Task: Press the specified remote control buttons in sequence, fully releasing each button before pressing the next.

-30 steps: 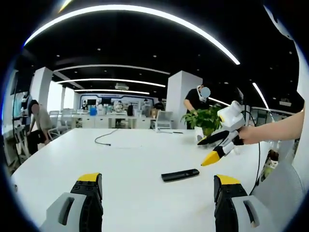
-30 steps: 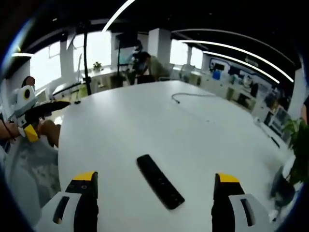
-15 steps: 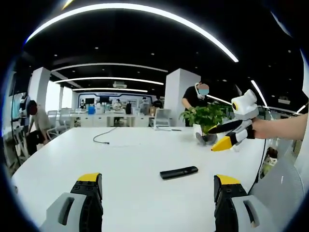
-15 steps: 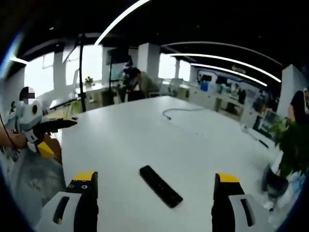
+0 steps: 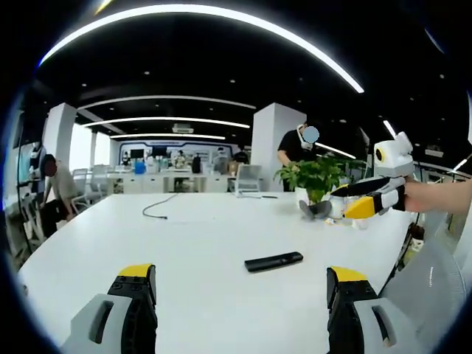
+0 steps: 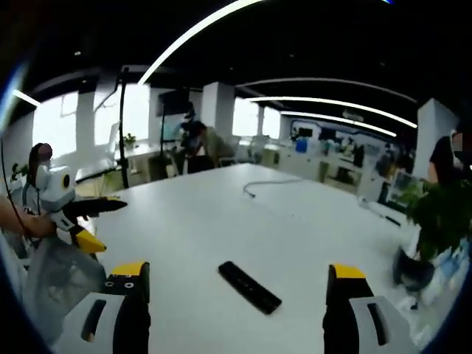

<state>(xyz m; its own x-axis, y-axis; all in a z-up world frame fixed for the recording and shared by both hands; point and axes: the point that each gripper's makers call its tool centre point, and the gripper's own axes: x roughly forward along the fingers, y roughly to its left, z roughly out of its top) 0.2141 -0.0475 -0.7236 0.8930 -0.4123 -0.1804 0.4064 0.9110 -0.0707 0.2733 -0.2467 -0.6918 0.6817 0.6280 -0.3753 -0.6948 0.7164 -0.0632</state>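
lying flat near the middle of the white table [image 5: 110, 243], the black remote control [image 5: 273, 261] waits untouched, so bring the right gripper [image 6: 234, 291], wide open and empty like the left gripper [image 5: 240, 287], down squarely over one button.

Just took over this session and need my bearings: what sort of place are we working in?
It looks like an open-plan office. The remote control lies on a large white meeting table, rows of desks with monitors run along the back under long ceiling light strips, and a potted plant stands on the table.
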